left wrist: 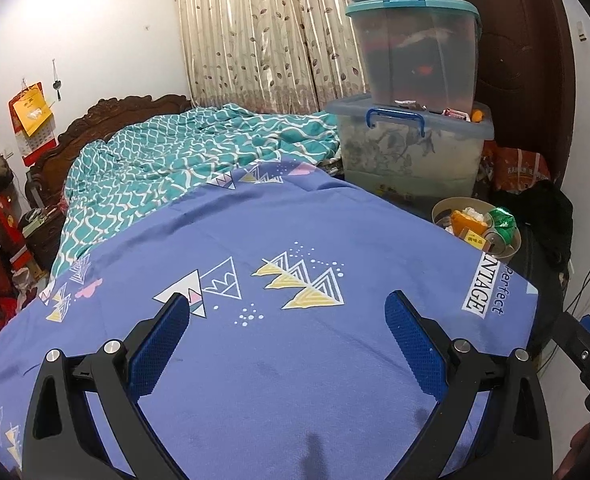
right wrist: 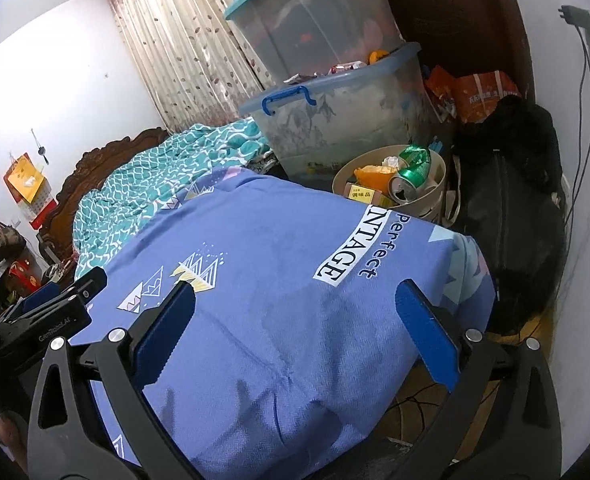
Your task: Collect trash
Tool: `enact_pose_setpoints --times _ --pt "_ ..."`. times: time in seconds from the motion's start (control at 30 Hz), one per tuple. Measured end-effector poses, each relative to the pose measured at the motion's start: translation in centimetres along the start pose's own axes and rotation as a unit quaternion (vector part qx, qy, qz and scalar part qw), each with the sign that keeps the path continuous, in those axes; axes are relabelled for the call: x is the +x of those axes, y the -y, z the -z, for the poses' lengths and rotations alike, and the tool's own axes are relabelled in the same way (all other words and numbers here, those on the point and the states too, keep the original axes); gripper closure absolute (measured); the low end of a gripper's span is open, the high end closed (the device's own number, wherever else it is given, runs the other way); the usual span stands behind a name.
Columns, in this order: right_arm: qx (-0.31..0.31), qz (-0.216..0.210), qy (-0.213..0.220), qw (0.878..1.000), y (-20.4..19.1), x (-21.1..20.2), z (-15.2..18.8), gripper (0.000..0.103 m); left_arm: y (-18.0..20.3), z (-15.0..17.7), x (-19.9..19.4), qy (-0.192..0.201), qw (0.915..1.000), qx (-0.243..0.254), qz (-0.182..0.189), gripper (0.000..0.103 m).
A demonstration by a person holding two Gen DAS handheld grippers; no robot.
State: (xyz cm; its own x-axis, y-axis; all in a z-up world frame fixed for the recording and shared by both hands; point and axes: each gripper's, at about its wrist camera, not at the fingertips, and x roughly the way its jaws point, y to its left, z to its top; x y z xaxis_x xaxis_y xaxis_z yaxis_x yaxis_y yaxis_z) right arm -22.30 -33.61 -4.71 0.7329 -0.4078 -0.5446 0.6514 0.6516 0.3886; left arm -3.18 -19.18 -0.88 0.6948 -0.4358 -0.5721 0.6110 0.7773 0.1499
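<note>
A beige round trash bin [left wrist: 443,209] [right wrist: 435,194] stands beside the bed's far right corner. It holds crushed green cans [left wrist: 502,219] [right wrist: 413,170], an orange wrapper [left wrist: 469,221] [right wrist: 371,174] and a small yellow box [left wrist: 473,237] [right wrist: 359,191]. My left gripper [left wrist: 289,340] is open and empty over the blue bedsheet [left wrist: 295,360]. My right gripper [right wrist: 295,334] is open and empty over the sheet's [right wrist: 275,280] right corner. The left gripper also shows at the left edge of the right wrist view [right wrist: 51,308].
Stacked clear storage boxes [left wrist: 413,120] [right wrist: 335,92] stand behind the bin. A black bag [right wrist: 511,200] and orange bags [right wrist: 479,92] lie to the right by the wall. A teal quilt [left wrist: 175,160] covers the bed's head end. Cables hang on the right wall [right wrist: 583,120].
</note>
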Motion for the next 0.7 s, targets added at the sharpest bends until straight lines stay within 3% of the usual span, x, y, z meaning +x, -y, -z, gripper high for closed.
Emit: enact_pose_setpoints --times 0.7 --pt "0.019 -0.001 -0.010 1.000 1.0 0.9 0.1 0.004 1.2 0.3 0.3 -0.005 0.9998 0.019 -0.009 0.009"
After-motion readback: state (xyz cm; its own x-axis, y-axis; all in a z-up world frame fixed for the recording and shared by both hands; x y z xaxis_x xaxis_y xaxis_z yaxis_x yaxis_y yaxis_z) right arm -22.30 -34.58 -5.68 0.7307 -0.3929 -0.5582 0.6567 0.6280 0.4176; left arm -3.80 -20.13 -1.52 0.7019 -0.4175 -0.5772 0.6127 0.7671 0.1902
